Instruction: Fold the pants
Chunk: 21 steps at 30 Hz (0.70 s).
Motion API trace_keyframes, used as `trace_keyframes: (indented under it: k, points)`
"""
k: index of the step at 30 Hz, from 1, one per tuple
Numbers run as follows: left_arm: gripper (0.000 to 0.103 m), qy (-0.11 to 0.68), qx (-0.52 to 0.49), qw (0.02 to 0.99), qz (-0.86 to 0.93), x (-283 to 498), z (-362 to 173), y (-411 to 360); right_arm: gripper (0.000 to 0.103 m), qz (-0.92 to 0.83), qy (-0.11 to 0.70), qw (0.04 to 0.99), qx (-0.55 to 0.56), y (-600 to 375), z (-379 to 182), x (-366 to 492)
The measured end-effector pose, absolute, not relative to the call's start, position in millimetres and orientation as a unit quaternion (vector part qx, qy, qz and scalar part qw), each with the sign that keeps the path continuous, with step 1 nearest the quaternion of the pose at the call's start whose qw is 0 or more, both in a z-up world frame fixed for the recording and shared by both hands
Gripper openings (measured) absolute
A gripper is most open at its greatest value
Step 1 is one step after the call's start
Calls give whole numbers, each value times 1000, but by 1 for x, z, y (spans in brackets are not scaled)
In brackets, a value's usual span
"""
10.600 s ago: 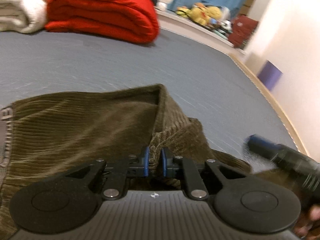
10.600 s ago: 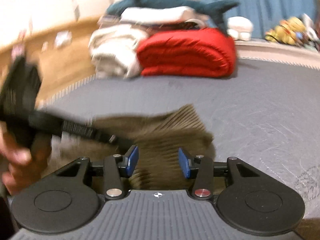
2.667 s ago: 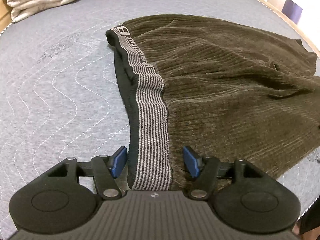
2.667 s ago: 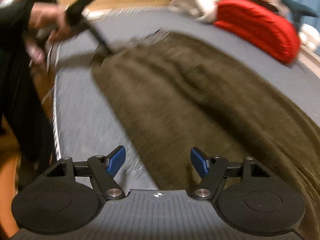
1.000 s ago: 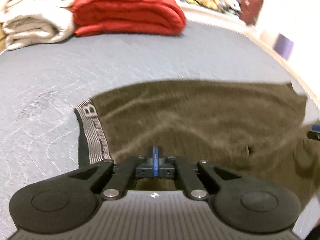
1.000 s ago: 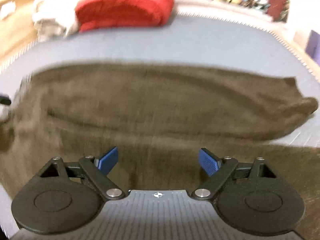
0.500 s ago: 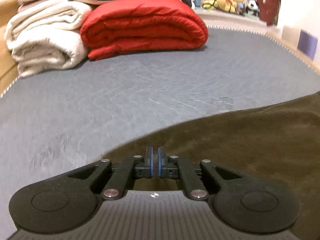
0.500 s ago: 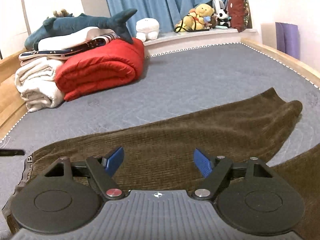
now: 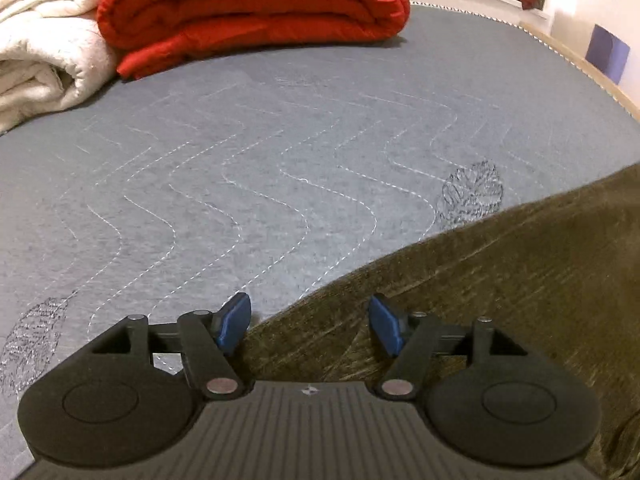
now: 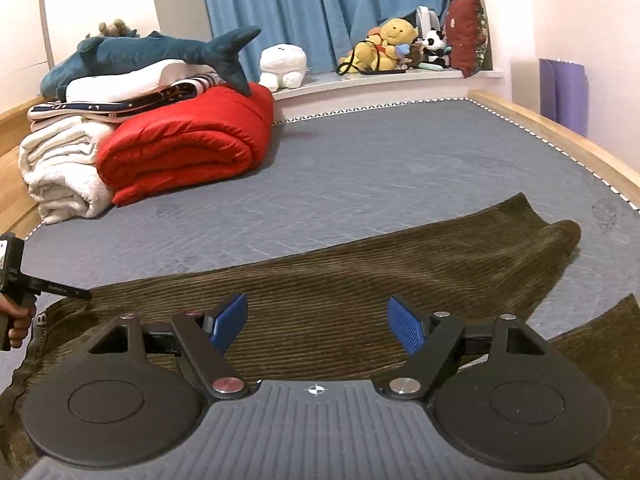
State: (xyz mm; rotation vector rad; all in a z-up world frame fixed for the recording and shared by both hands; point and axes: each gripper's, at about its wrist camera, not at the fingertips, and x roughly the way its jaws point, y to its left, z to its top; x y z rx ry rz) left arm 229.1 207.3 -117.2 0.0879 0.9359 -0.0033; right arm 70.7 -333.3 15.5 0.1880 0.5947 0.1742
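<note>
1. Left wrist: left gripper (image 9: 308, 326) jaws, pinched together half a second ago, have just been opening; now spread over the pants (image 9: 500, 276) edge on the bed (image 9: 280, 152), pads clear. Likely a release.
2. Right wrist: right gripper (image 10: 318, 326) spread, empty, above the pants lying folded lengthwise; next fold looks pending.

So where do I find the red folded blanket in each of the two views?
Left wrist view: the red folded blanket lies at the top, left of centre, beside the white blanket.
Right wrist view: it lies at middle left, under the shark toy's tail.
Shared landmark: the white blanket, touching its left side.
</note>
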Motion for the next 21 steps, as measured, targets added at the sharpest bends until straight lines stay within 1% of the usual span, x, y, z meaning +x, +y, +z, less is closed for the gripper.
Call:
trace_keyframes:
  k: [1,2,3,4,8,14,16,18,21]
  points:
    - [20,450,42,892,-12,227,-117,206,79,83,293,948,92,-333,15,71]
    - [10,451,46,891,-18,223,-116,204,79,81,294,948,92,-334,14,72]
    - [6,448,54,892,-17,218,-113,200,79,79,296,948,91,-335,14,72]
    - [4,441,64,895,-21,211,-108,196,79,76,297,948,91,-336,14,72]
    - [3,404,79,911,-35,167,-72,179,79,54,305,945,103,-345,13,74]
    - [2,350,87,930,-66,54,-19,138,79,14,317,937,145,-363,5,77]
    - [2,352,81,929,-76,16,-17,123,79,-2,321,933,161,-368,-1,76]
    - [3,368,73,923,-86,-17,-26,112,79,-15,332,926,181,-372,-6,77]
    - [6,414,27,904,-102,-49,-51,111,79,-25,343,917,202,-373,-13,76]
